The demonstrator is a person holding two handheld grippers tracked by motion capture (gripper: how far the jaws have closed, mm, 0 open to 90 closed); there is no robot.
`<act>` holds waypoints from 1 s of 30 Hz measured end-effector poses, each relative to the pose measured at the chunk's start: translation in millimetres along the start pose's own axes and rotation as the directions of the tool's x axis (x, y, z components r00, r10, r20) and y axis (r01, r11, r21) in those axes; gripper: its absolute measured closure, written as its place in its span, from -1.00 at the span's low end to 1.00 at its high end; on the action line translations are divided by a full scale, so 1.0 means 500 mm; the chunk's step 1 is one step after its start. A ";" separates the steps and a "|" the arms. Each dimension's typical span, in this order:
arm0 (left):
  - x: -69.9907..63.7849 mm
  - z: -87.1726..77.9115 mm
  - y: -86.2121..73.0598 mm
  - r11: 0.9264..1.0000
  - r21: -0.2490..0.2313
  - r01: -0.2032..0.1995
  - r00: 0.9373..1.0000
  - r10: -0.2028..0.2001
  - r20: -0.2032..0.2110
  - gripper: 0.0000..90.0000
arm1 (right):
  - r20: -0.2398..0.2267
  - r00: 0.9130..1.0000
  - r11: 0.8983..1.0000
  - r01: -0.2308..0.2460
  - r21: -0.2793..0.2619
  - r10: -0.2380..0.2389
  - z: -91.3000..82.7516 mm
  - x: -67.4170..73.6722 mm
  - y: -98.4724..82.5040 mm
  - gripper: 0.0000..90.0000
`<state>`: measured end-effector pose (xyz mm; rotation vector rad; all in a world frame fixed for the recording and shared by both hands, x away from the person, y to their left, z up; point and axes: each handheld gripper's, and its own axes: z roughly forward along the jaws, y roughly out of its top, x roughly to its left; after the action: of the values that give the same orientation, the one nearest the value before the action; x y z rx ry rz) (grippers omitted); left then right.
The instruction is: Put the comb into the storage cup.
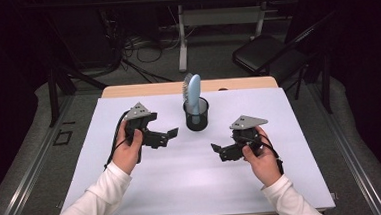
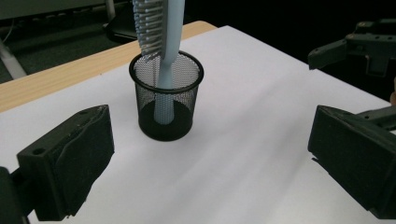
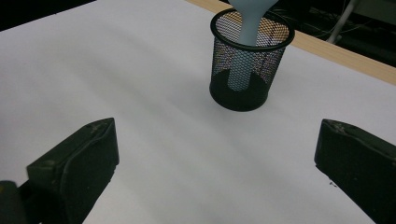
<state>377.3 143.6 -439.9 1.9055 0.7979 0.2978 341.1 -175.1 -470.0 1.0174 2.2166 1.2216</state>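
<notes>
Both your grippers, left (image 1: 172, 133) and right (image 1: 215, 148), stand wide open and empty. Your brush (image 1: 193, 94) stands handle-down in the cup (image 1: 196, 118) between them: probably light, stiff plastic, so pinch its smooth neck above the rim.

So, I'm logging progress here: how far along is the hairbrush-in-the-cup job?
Done, it seems: the light blue hairbrush stands handle-down in the black mesh cup at the far middle of the white table. In hand: nothing; the left tool and right tool are both open, apart from the cup on either side. Left: no loose items show on the table.
</notes>
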 end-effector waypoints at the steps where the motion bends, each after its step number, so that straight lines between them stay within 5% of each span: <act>1: 0.000 -0.001 -0.003 1.000 0.003 0.005 1.000 -0.005 0.006 -0.98 | -0.001 1.000 1.000 -0.002 0.000 0.002 -0.001 0.000 -0.002 -1.00; 7: -0.001 -0.010 -0.021 1.000 0.006 0.024 0.999 -0.024 0.027 -0.98 | 0.015 1.000 1.000 -0.001 0.002 0.001 -0.013 -0.005 -0.012 -1.00; 18: -0.005 -0.027 -0.053 0.999 0.034 0.024 1.000 -0.024 -0.008 -0.98 | 0.044 0.999 1.000 -0.012 -0.003 0.012 -0.044 -0.015 -0.037 -1.00; 30: 0.018 -0.041 -0.083 0.996 -0.019 0.085 0.996 -0.086 -0.035 -0.98 | 0.085 0.994 0.998 -0.062 -0.014 0.063 -0.081 -0.046 -0.068 -1.00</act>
<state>356.8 175.2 -468.0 1.8484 0.8952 0.2857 316.3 -226.3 -477.0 1.1214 2.1251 1.1927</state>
